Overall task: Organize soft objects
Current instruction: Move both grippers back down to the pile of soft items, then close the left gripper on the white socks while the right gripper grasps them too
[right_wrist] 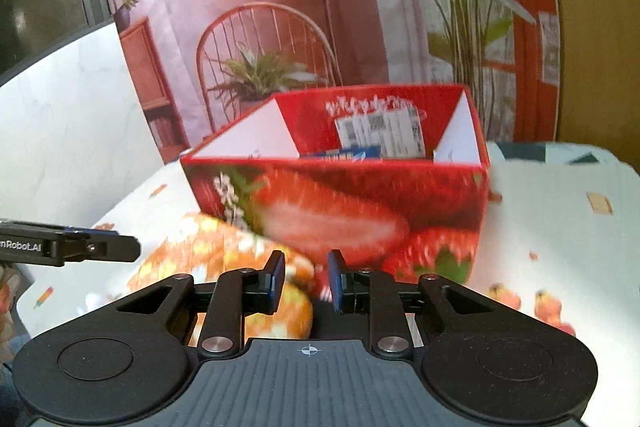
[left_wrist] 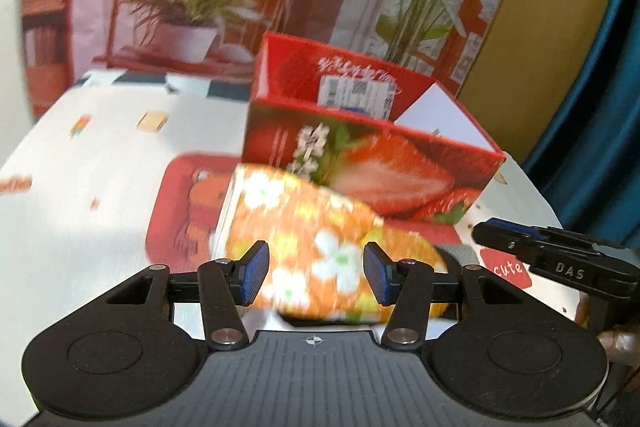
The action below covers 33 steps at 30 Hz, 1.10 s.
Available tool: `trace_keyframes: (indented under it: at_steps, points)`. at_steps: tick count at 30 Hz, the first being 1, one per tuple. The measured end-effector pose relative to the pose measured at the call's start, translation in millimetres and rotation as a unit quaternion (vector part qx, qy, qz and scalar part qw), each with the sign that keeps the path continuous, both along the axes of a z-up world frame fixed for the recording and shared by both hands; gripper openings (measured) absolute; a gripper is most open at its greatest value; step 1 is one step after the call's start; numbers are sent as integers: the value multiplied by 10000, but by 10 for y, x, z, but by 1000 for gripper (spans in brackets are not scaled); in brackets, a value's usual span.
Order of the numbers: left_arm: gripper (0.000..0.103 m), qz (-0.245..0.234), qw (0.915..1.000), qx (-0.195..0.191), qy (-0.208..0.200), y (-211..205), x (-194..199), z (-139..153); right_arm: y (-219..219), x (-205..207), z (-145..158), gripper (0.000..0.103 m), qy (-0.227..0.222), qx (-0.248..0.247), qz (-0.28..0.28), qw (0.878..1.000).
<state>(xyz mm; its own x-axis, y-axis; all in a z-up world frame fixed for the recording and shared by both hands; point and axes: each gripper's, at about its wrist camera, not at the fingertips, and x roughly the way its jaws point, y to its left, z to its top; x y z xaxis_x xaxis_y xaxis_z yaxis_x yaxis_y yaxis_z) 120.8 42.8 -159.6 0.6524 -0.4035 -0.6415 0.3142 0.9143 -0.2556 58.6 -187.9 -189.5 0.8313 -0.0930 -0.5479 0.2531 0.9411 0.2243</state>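
Nearest me, my left gripper [left_wrist: 316, 273] has its blue pads spread on either side of the orange floral pillow [left_wrist: 320, 247]; through the blur I cannot tell whether they press it. My right gripper [right_wrist: 306, 281] stands narrowly parted just right of the pillow's end, nothing pinched. The pillow sits over the red mat [left_wrist: 180, 211] on the table [left_wrist: 80, 167], with the open strawberry box [right_wrist: 340, 211] just behind.
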Motion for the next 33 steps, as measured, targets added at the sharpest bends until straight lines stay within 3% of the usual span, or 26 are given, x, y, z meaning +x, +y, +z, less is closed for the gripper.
trace_keyframes:
  at_steps: [6,12,16,26,33]
  points:
    - [55,382,9989,-106,248,131,-139,-175,105,-230,-61,31,90,43,-62,9999]
    - [55,675,9974,-131,230,196,-200,-175,124,-448,-77,40,196,51,-273,9994]
    - [65,860,9962,-59,94,213,-296,-144,71,-590,-126,41,462,107,-642,9968]
    - [65,657,9978,-42,-101,160,-473,-154,40,-806,-430,46,795,464,-915,9915]
    - [65,654,9977,-146,125,167,-370,-289,-28,-756,-610,51,922,646,-1012,9885]
